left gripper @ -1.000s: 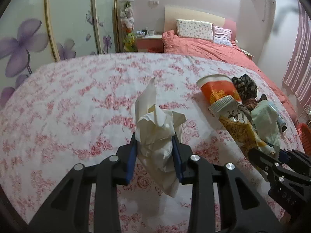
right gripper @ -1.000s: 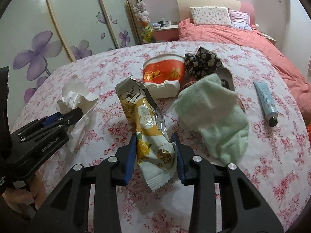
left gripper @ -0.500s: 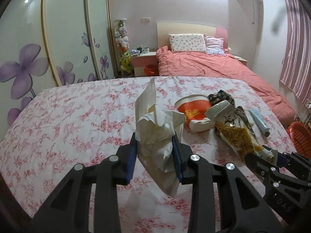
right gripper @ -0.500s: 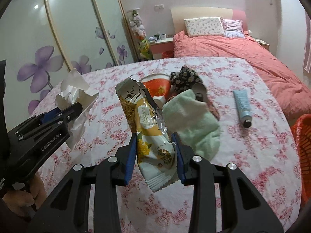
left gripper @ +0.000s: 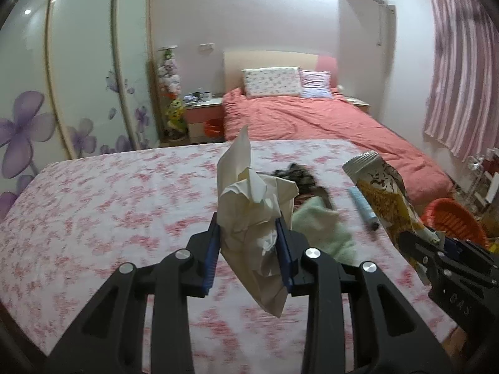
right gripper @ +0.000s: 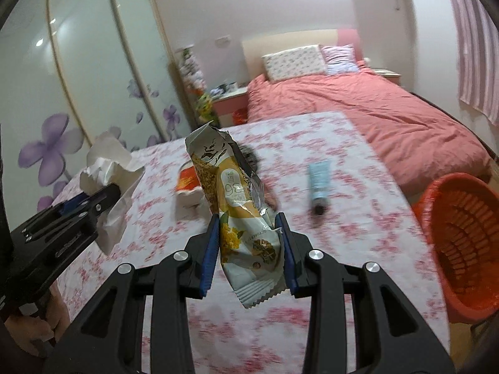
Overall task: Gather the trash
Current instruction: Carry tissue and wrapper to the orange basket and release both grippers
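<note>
1. The left gripper [left gripper: 248, 243] pinched a crumpled tissue [left gripper: 254, 215] between its blue pads, the paper bulging above and trailing below the jaws, clear of the flowered bedsheet [left gripper: 109, 205].
2. The right gripper [right gripper: 248, 243] pinched an opened snack wrapper [right gripper: 237, 205] near its lower end; the torn top stood upright above the jaws and the zigzag seam hung below them.
3. Both pieces of trash were held up in the air, so the step in hand looked like the carry: pickup done, drop-off not yet made.
4. An orange basket [right gripper: 461, 243] stood on the floor just beside the bed's right edge, seemingly the bin for the trash; whether anything lay inside could not be told.
5. Left on the sheet were an orange paper cup [right gripper: 187, 184] on its side, a pale green cloth [left gripper: 321, 224], a dark patterned item [left gripper: 296, 174] and a light blue tube [right gripper: 318, 184]. The cup looked like trash to be collected; the rest were doubtful.
6. The next move would call for swinging each gripper over the basket's mouth and spreading the jaws only once the piece hung inside the rim, the light tissue especially, since it could drift.
</note>
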Tool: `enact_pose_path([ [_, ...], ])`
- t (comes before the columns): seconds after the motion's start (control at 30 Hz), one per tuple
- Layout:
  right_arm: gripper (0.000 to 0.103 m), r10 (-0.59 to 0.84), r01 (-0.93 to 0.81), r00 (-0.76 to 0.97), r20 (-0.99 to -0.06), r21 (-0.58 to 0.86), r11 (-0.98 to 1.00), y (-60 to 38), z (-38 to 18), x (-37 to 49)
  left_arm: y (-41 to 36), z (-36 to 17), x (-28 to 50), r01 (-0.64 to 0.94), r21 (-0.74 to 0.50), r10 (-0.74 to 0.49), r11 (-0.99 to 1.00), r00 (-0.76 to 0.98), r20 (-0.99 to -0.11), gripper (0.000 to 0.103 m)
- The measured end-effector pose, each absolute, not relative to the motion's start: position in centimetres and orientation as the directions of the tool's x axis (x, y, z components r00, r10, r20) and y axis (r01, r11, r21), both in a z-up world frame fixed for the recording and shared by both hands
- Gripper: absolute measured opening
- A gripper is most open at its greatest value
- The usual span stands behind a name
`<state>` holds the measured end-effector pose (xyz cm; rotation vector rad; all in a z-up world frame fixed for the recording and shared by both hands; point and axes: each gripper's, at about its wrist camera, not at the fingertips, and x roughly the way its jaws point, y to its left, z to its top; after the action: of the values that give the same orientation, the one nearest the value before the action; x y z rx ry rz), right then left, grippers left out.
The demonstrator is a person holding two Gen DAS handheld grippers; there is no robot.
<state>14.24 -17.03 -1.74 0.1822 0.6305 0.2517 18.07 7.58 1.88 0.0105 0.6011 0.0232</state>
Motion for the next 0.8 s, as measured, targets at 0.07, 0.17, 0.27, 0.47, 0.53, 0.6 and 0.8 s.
enact_pose_path([
  [0.07,0.036,0.262,-0.147,0.794,-0.548,0.245,0.958,-18.3,-1.5,13.9,6.2,2.2,18.0,0.010,0.004,-0.006,1.000,0.829,-0.559,0.033],
  [0.17,0.036,0.218,-0.089,0.818,-0.532,0.257,0.962,-21.0,-1.4,13.5,4.1,2.5,18.0,0.058,-0.018,-0.059,0.998,0.831,-0.553,0.033],
  [0.27,0.036,0.165,-0.025,0.839,-0.519,0.267,0.963,-23.7,-1.2,13.1,1.6,2.8,18.2,0.110,-0.041,-0.114,0.993,0.828,-0.548,0.033],
  [0.47,0.036,0.053,0.108,0.862,-0.505,0.285,0.953,-29.4,-1.4,12.4,-4.5,3.0,19.0,0.231,-0.079,-0.236,0.970,0.803,-0.547,0.033],
  [0.53,0.036,0.017,0.153,0.860,-0.510,0.290,0.945,-31.2,-1.6,12.2,-6.0,3.0,19.4,0.265,-0.095,-0.273,0.959,0.790,-0.548,0.033],
  [0.6,0.036,-0.022,0.205,0.857,-0.515,0.302,0.931,-33.4,-2.0,12.0,-8.4,3.0,19.6,0.310,-0.102,-0.314,0.945,0.774,-0.549,0.033],
  [0.8,0.036,-0.097,0.319,0.838,-0.537,0.338,0.886,-38.1,-3.5,11.8,-14.9,2.1,19.7,0.429,-0.111,-0.412,0.896,0.712,-0.568,0.033],
])
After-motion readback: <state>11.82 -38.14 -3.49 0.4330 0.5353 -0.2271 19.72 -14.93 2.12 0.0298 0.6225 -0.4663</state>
